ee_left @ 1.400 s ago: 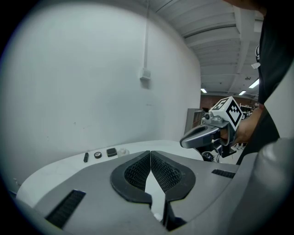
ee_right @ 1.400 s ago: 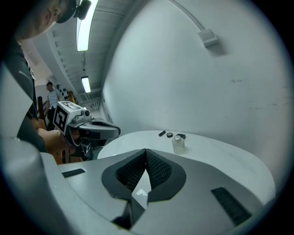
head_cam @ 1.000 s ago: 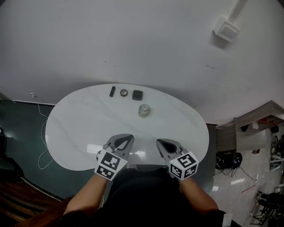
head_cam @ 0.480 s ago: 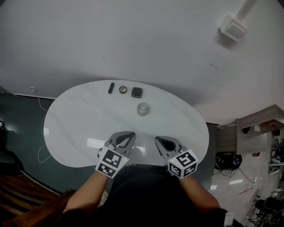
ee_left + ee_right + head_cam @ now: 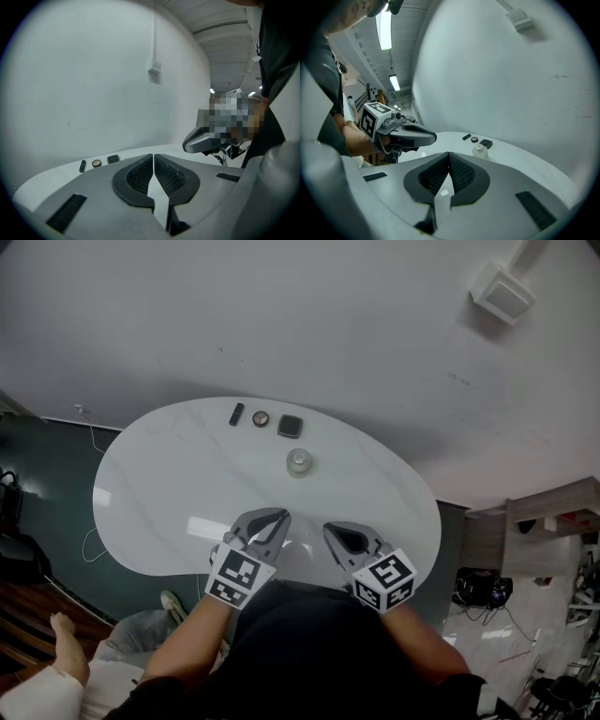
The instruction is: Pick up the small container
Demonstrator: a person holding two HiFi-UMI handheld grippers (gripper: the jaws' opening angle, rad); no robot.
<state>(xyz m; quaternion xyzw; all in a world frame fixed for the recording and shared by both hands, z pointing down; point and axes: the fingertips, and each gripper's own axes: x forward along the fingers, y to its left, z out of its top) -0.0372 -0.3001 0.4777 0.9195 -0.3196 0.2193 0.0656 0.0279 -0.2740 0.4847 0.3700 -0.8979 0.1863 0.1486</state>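
Since a second before: someone's leg [image 5: 47, 690] had entered lower left; left gripper [image 5: 279, 516] and right gripper [image 5: 330, 529] held unmoved at the table [image 5: 150, 493] near edge, jaws together, empty. The small container [image 5: 299, 462] was clear, squat, upright mid-table, well ahead of both.

The head camera is looking steeply down from high above, taking in the whole white oval table [image 5: 159, 484] and both grippers at its near edge. The left gripper view is riding low and close behind the grey left gripper [image 5: 153, 157], facing across the table towards the plain white wall [image 5: 93, 84]. The right gripper view is sitting likewise behind the grey right gripper [image 5: 449, 154], turning leftward. All three views are sharing the row of three small dark items [image 5: 261, 418] [image 5: 96, 163] [image 5: 474, 139] at the far edge, and each gripper view is catching the other gripper.
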